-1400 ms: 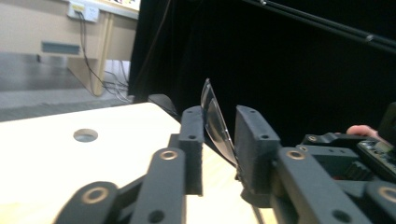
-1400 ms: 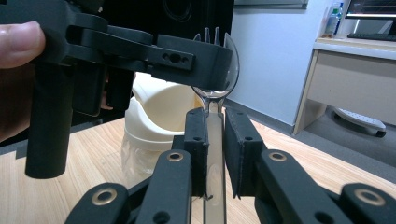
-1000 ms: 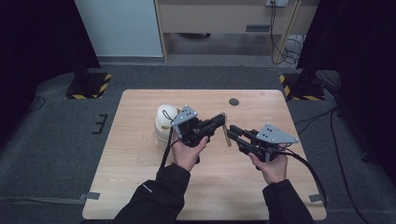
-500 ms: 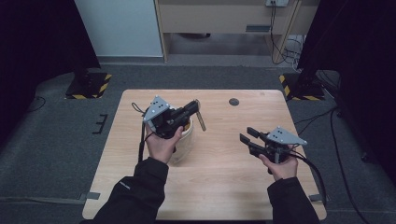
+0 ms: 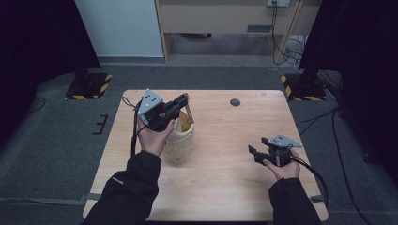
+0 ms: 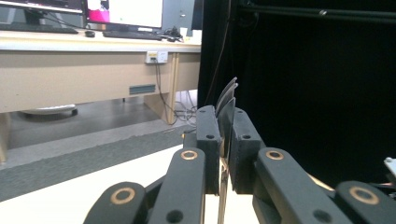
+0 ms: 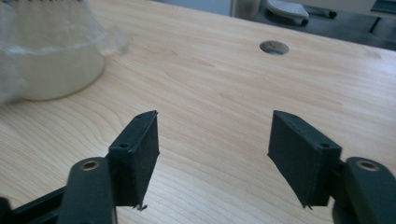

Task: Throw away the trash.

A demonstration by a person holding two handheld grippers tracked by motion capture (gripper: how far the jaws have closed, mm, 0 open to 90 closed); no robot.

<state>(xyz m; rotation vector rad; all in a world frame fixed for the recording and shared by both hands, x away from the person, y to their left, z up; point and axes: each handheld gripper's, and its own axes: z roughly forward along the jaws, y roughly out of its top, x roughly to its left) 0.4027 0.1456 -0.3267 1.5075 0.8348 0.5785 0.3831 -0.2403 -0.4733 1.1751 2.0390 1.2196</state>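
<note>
Pinching a thin strip [image 6: 227, 100] in the left gripper [image 5: 183, 101] above the tub [image 5: 180, 140], just spreading the empty right gripper [image 7: 212, 140], probably lowering the strip in next.

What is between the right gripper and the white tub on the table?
Nothing visible. The right gripper has its fingers open with nothing between them, and bare wooden table stretches from them to the white tub. The left gripper is above the tub, shut on a thin strip.
</note>
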